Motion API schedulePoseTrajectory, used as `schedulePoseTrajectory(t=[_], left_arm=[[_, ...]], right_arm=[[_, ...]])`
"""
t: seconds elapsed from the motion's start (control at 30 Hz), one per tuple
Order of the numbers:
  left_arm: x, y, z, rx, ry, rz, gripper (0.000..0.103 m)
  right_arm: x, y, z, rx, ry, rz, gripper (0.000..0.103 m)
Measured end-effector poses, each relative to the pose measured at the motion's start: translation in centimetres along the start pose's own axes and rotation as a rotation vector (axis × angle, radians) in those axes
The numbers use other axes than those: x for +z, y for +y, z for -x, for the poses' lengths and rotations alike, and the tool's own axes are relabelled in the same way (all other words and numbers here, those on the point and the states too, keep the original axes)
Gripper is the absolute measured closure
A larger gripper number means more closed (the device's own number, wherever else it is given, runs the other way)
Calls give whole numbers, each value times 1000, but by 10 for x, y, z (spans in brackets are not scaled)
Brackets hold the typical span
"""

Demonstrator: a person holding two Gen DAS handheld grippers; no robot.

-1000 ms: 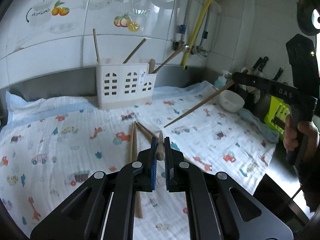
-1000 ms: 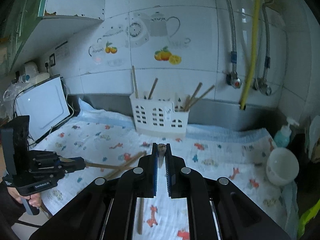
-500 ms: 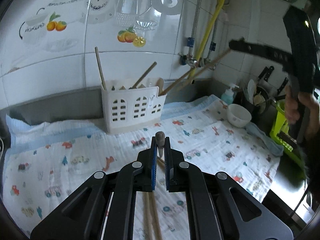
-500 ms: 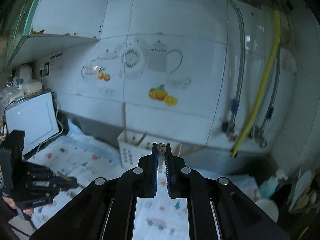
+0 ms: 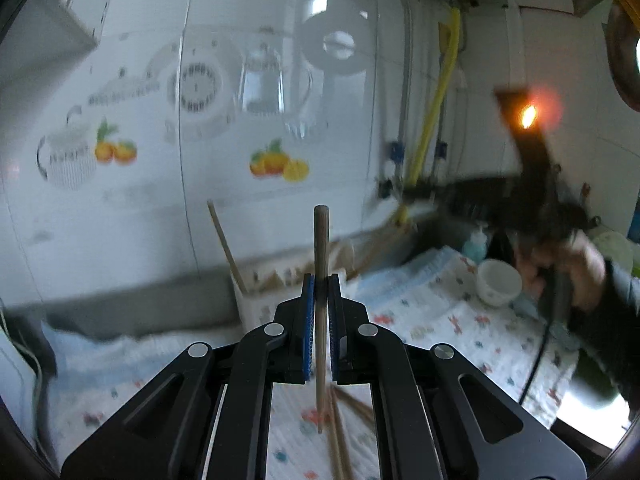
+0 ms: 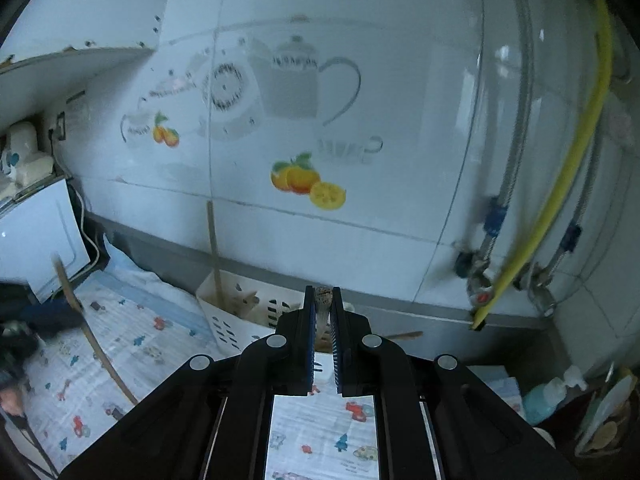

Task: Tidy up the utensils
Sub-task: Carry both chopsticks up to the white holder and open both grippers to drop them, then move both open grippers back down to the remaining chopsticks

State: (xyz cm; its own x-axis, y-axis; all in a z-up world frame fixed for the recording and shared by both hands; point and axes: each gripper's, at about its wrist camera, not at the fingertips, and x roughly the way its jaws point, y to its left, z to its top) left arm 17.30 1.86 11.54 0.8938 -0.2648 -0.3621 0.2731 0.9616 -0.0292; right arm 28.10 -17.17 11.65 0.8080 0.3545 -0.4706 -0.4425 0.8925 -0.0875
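My left gripper [image 5: 321, 280] is shut on a wooden chopstick [image 5: 321, 240] that stands upright between its blue pads, lifted off the cloth. Two or three more chopsticks [image 5: 340, 420] lie on the cloth below it. The white slotted utensil holder [image 5: 256, 304] stands against the wall just beyond, with several sticks in it. My right gripper [image 6: 323, 292] is shut on another chopstick [image 6: 323, 298], of which only the end shows, above and just this side of the holder [image 6: 228, 316]. In the right wrist view the left gripper's chopstick [image 6: 80, 320] slants at the far left.
A patterned cloth [image 5: 460, 320] covers the counter. A white bowl [image 5: 500, 284] and a soap bottle [image 5: 476, 240] sit at the right, near a hand [image 5: 576, 264]. A yellow hose [image 6: 560, 184] and taps [image 6: 480, 276] hang on the tiled wall. A white appliance [image 6: 36, 232] stands at the left.
Both grippers have risen and moved toward the holder, each still shut on its chopstick. The left chopstick has come off the cloth and now stands upright.
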Motion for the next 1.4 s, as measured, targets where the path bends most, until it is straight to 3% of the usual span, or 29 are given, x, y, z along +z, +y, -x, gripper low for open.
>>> schedulePoseTrajectory(t=[0.17, 0.27, 0.43, 0.63, 1.07, 1.33, 1.4], left_arm=[[40, 1, -3, 39, -80, -41, 98], [57, 1, -6, 65, -123, -56, 98], [80, 9, -28, 96, -181, -42, 98], [84, 23, -56, 150, -226, -19, 98], [49, 52, -104, 161, -106, 66, 97], [45, 41, -69, 150, -100, 39, 94], [39, 35, -56, 148, -88, 28, 89]], right_arm=[[-3, -5, -16, -8, 13, -10, 92], [-5, -7, -13, -10, -10, -11, 76], [-12, -4, 5, -6, -41, 14, 73], [-31, 8, 33, 17, -80, 60, 68], [-77, 25, 49, 95, -69, 35, 68], [-104, 34, 67, 135, -39, -1, 68], [-113, 37, 74, 150, -26, -11, 68]])
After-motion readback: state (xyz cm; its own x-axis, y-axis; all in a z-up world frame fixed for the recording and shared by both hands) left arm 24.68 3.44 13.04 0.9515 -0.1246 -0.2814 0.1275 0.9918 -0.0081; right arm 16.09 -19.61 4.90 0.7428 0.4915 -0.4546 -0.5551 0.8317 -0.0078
